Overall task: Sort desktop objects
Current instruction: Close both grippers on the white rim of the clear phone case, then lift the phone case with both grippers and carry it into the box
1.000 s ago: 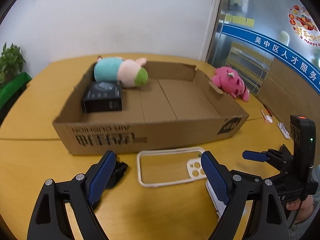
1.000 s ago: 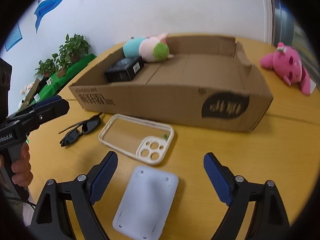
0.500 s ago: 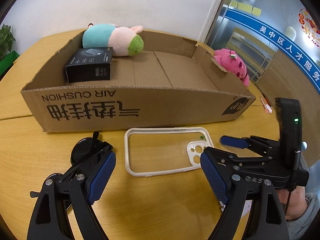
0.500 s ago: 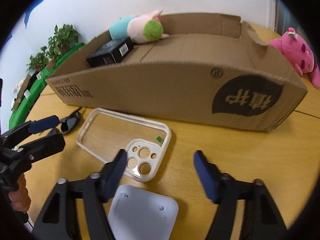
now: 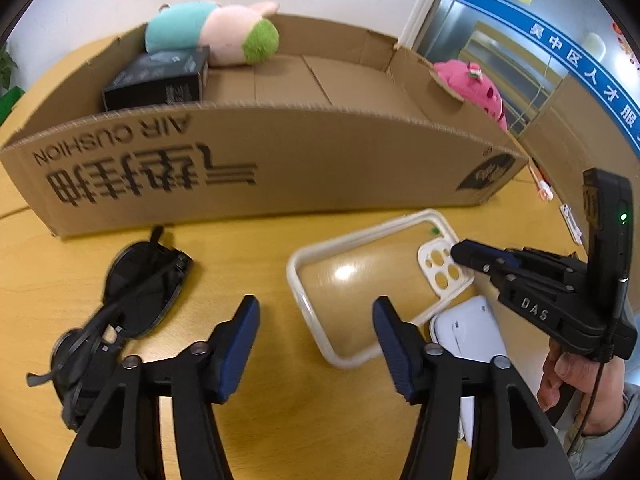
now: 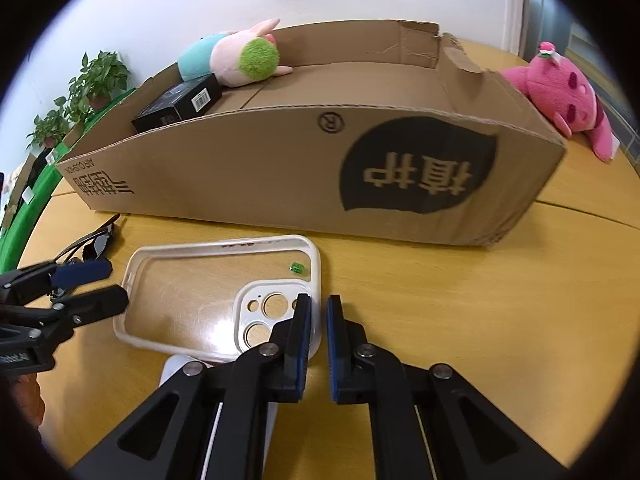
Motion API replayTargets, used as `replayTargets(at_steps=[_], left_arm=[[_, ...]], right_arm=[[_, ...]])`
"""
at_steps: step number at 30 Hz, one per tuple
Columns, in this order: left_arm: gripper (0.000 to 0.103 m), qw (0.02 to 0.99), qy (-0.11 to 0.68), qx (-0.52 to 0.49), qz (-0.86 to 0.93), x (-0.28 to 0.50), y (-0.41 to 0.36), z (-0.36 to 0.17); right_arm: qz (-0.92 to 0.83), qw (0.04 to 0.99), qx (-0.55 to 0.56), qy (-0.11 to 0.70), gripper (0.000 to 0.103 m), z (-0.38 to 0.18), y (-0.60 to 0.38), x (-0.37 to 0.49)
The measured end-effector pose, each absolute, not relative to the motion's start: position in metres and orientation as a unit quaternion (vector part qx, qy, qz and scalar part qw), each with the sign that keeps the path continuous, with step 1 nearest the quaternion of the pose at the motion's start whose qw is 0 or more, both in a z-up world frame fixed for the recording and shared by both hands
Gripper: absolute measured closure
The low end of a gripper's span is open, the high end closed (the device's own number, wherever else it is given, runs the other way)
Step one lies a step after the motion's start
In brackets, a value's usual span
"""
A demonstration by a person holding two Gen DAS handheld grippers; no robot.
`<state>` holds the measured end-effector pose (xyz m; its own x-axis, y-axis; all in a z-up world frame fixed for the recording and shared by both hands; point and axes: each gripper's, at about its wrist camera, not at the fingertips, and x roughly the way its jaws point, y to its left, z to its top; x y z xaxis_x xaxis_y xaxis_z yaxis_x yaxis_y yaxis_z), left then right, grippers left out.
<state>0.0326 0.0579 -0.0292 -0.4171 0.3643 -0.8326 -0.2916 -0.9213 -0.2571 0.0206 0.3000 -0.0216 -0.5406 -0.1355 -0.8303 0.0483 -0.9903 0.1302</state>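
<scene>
Jaws of right gripper (image 6: 317, 344) pinch phone case (image 6: 168, 312) rim; left gripper (image 5: 316, 344) jaws gape.

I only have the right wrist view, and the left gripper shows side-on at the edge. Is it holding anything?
Observer: No. The left wrist view shows the left gripper with its fingers apart and gripping nothing. A corner of the phone case lies just ahead of them.
Operator: I see only one lens of the sunglasses. How do they lie?
Observer: The sunglasses lie folded on the table, to the left of that gripper.
Operator: Is there anything past the box's right end?
Observer: A small red and white pen-like item lies by the right corner of the cardboard box.
</scene>
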Motion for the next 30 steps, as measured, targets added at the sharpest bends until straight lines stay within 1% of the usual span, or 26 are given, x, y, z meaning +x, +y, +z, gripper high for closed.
replayTargets(at_steps=[1, 2, 3, 5, 7, 9, 11, 20, 25, 30], left_arm=[[0.048, 0.195, -0.035, -0.508, 0.838, 0.033, 0.059, -0.031], [0.054, 0.195, -0.033, -0.512, 0.836, 0.033, 0.061, -0.034], [0.058, 0.191, -0.028, -0.507, 0.84, 0.033, 0.062, -0.034], [0.077, 0.188, -0.019, -0.507, 0.841, 0.032, 0.063, -0.034], [0.085, 0.192, -0.031, -0.512, 0.837, 0.029, 0.062, -0.036], [0.087, 0.191, -0.038, -0.513, 0.836, 0.027, 0.059, -0.036], [0.093, 0.187, -0.036, -0.514, 0.837, 0.026, 0.057, -0.037], [0.096, 0.178, -0.016, -0.506, 0.844, 0.03, 0.061, -0.03], [0.097, 0.186, 0.003, -0.456, 0.87, 0.036, 0.063, 0.009], [0.097, 0.202, 0.013, -0.411, 0.889, 0.031, 0.064, 0.053]], right_arm=[[-0.877, 0.051, 0.476, -0.047, 0.098, -0.022, 0.301, 0.022], [-0.876, 0.051, 0.477, -0.048, 0.098, -0.022, 0.302, 0.024], [-0.876, 0.052, 0.477, -0.048, 0.097, -0.022, 0.302, 0.025], [-0.876, 0.053, 0.476, -0.049, 0.097, -0.022, 0.303, 0.027], [-0.876, 0.055, 0.477, -0.048, 0.096, -0.022, 0.301, 0.029], [-0.875, 0.057, 0.479, -0.05, 0.096, -0.022, 0.301, 0.031], [-0.874, 0.061, 0.479, -0.058, 0.096, -0.022, 0.303, 0.031], [-0.874, 0.069, 0.476, -0.073, 0.096, -0.022, 0.305, 0.035], [-0.887, 0.074, 0.449, -0.079, 0.096, -0.005, 0.305, 0.043], [-0.909, 0.078, 0.402, -0.081, 0.096, 0.036, 0.311, 0.047]])
